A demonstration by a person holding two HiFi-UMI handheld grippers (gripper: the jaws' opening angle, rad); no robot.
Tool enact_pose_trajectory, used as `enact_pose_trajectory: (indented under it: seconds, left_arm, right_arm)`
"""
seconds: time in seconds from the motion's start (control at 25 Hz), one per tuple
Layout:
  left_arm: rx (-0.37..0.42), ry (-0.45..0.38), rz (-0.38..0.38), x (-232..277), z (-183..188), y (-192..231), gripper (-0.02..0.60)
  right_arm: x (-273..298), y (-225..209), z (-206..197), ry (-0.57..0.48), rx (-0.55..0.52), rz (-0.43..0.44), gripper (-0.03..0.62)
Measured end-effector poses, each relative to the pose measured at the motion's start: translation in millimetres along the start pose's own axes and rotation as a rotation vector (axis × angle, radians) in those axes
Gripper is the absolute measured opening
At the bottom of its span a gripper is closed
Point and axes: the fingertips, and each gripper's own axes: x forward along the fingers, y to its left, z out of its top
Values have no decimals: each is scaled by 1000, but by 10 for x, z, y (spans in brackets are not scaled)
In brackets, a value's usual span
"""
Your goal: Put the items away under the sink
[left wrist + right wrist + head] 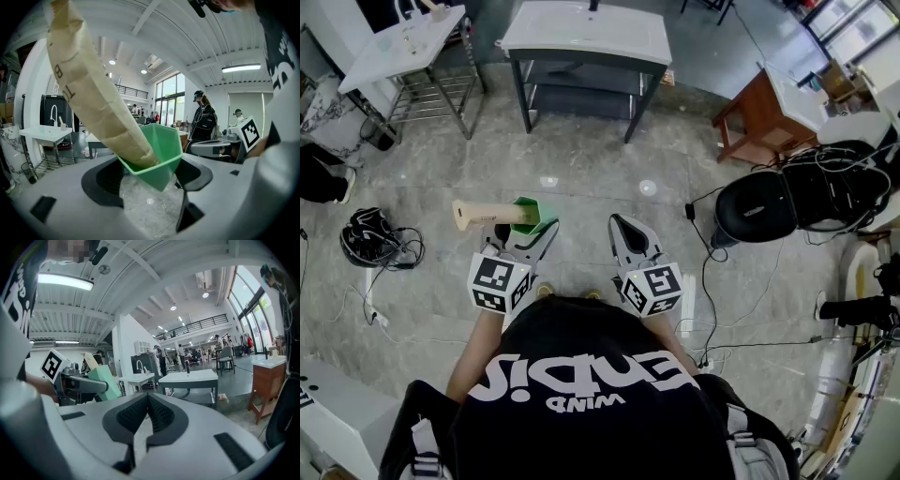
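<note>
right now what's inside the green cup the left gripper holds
A tan paper-wrapped roll stands tilted in the green cup, most of it sticking out. The cup's bottom is covered by the roll.

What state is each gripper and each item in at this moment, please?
left gripper: shut on the green cup, holding it off the floor.
green cup: gripped between the left jaws, tilted, with the beige roll inside.
beige roll: one end in the cup, leaning out toward the person's left.
right gripper: shut, with nothing between its jaws.
</note>
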Motion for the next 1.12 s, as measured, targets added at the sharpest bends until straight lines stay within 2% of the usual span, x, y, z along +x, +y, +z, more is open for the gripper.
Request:
enact_pose_trajectory:
  seconds: [0.52,0.96,1.12]
  left_arm:
    - [0,-7,-5,-237,-228,-83,351]
    - [11,7,-31,-134,-154,163,351]
    - [16,8,-57,-186,-148,290,351]
  right_arm:
    - [-173,244,-205,-7,-10,-2,18]
    - [16,189,-108,5,-6,-45,18]
    - [177,287,-57,-1,-17,-54,18]
